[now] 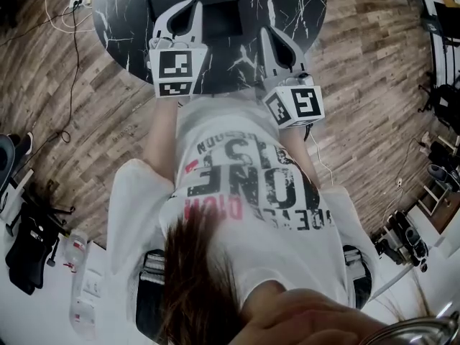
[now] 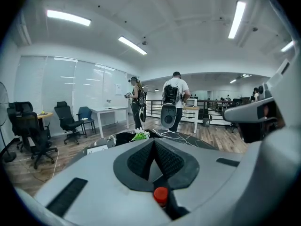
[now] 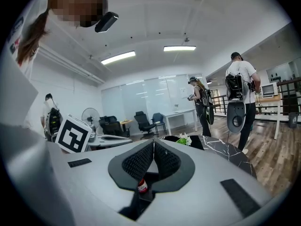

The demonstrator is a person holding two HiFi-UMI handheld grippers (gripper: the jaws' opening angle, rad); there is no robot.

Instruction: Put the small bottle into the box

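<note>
My left gripper (image 1: pixel 190 6) and right gripper (image 1: pixel 267 36) are held close to the person's chest and point at a round black marble table (image 1: pixel 287 6). In the left gripper view the jaws (image 2: pixel 154 141) are shut, pad against pad, with nothing between them. The right gripper (image 3: pixel 154 142) is shut and empty in the same way. No small bottle can be made out. A dark flat shape (image 1: pixel 215 13) lies on the table ahead of the grippers; whether it is the box I cannot tell. A green and white bunch (image 2: pixel 139 136) sits on the table beyond the left jaws.
Wooden floor surrounds the table, with cables (image 1: pixel 68 20) at the left. Two people with backpacks (image 2: pixel 175 98) stand beyond the table near a railing. Office chairs (image 2: pixel 68 119) and a white desk (image 2: pixel 110 112) line the windows. Another person (image 3: pixel 51 117) stands at the left.
</note>
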